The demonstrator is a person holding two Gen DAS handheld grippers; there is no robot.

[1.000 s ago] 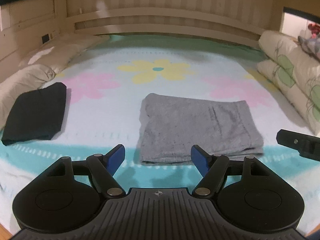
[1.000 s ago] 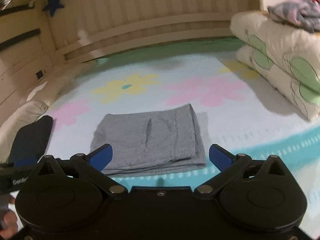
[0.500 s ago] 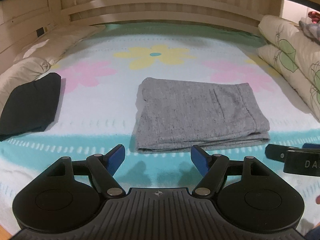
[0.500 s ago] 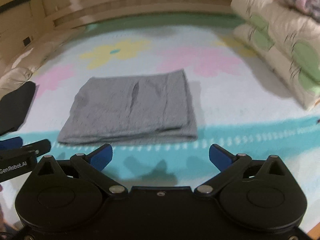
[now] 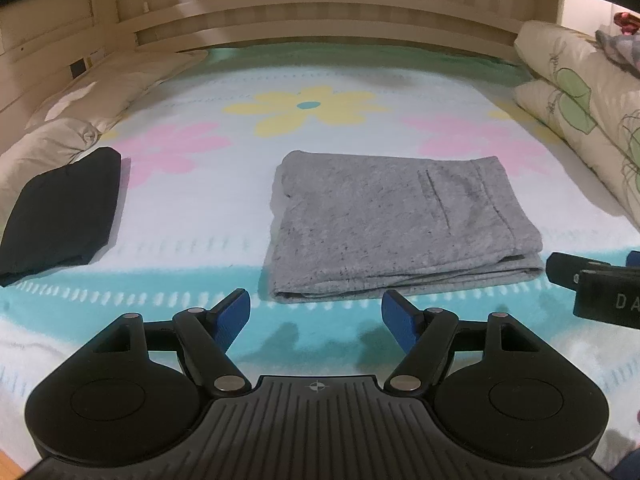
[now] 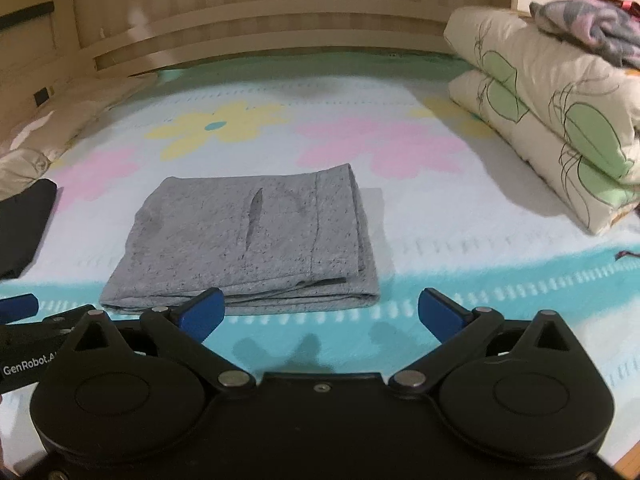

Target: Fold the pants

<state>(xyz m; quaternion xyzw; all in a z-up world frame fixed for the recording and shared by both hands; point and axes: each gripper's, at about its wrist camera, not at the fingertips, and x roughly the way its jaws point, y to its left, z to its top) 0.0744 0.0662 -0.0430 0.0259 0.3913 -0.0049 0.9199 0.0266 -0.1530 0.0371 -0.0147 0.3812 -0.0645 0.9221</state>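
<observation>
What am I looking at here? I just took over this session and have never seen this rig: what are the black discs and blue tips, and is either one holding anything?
There is no robot arm. A person holds a pair of tongs in each hand, each with a fisheye camera looking forward along its two blue-tipped fingers. The black discs are the tongs' own body.

One picture comes from the left tongs, the other from the right tongs. Both are open and hold nothing.

Ahead on the flowered bedsheet lie the gray pants, folded into a flat rectangle. A folded black garment lies to their left, and a folded quilt is stacked at the right.

In each view, the other tongs poke in at the side edge.
</observation>
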